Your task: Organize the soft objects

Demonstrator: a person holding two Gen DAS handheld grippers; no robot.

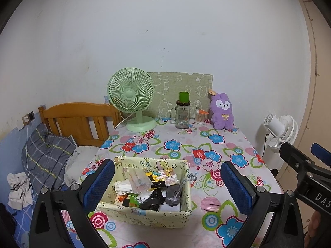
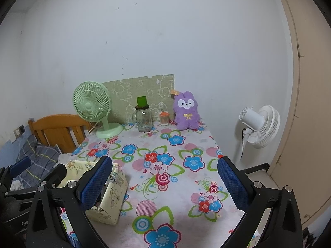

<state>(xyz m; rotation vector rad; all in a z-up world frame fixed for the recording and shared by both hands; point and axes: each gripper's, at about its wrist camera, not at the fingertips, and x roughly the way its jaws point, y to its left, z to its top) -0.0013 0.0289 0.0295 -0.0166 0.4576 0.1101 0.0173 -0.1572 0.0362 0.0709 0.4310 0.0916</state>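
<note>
In the right wrist view the fabric bin at lower left is mostly hidden behind a blue finger pad, and its jumbled contents are too tangled to sort out.

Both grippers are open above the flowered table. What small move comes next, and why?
Probably reach the right gripper forward toward the purple plush rabbit at the table's far edge. It appears to be the only soft item outside the pale yellow fabric basket, which sits under the open left gripper and already holds socks.
</note>
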